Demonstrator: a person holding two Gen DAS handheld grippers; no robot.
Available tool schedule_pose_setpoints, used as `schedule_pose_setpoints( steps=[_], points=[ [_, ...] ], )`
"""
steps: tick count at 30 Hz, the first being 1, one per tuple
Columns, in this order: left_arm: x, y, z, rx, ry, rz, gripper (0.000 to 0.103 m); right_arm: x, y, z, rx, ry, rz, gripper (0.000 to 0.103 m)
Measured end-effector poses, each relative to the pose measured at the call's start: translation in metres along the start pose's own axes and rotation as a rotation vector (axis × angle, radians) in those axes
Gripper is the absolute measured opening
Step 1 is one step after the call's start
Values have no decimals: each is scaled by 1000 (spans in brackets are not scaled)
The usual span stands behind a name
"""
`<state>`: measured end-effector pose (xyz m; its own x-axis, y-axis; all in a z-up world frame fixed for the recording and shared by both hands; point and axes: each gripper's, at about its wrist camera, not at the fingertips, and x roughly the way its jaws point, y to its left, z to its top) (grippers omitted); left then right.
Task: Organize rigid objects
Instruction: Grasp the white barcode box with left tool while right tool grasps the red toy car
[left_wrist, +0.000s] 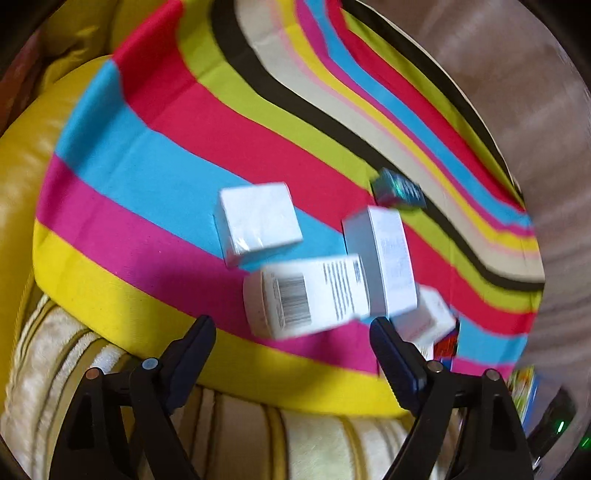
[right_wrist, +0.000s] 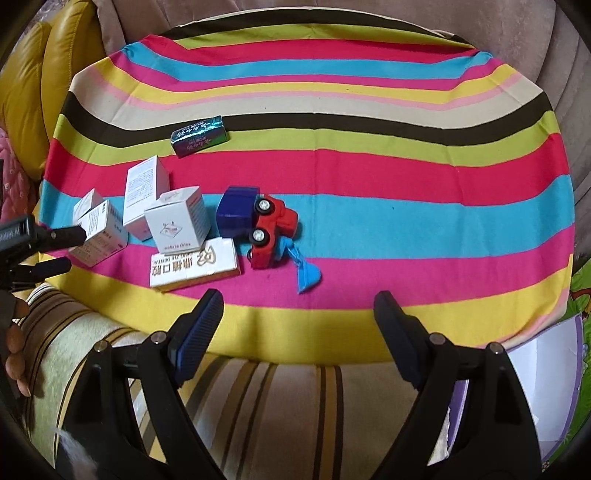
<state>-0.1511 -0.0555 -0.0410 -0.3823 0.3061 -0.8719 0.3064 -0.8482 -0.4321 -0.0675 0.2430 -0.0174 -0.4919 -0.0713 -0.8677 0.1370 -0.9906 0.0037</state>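
Observation:
Several white cartons lie clustered on a striped cloth. In the left wrist view a barcode carton lies just ahead of my open, empty left gripper, with a cube carton and a tall carton behind it. In the right wrist view my left gripper stands by the leftmost carton; whether it touches it is unclear. A cube carton, a flat lettered box, a red and blue toy truck and a shiny teal box lie nearby. My right gripper is open and empty at the cloth's near edge.
The striped cloth covers a round seat with a grey padded rim. A yellow cushion sits at the left. A cream striped fabric lies under both grippers. A purple-white box is at the lower right.

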Motion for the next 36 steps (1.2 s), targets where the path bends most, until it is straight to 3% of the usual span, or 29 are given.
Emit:
schedule_pose_setpoints(
  steps=[5,17,19,21,28,32,36],
  points=[
    [1,-15,3,-14,-37,56,92,5,2,5,2,-14,-18,86],
    [28,-21,9,-20,-15,141,92,18,0,18,18,-13,-12,86],
    [31,-21,9,-7,-8,139,87,23,2,20,16,-4,-16,85],
    [30,-22,8,8,-15,141,80,29,2,22,14,10,-12,81],
    [25,-22,2,30,-33,115,78,42,3,29,3,41,5,72],
    [22,-22,-6,40,-49,91,78,53,1,33,12,70,33,60],
    [18,-24,-8,45,-75,73,78,59,1,33,14,93,65,39]
  ],
)
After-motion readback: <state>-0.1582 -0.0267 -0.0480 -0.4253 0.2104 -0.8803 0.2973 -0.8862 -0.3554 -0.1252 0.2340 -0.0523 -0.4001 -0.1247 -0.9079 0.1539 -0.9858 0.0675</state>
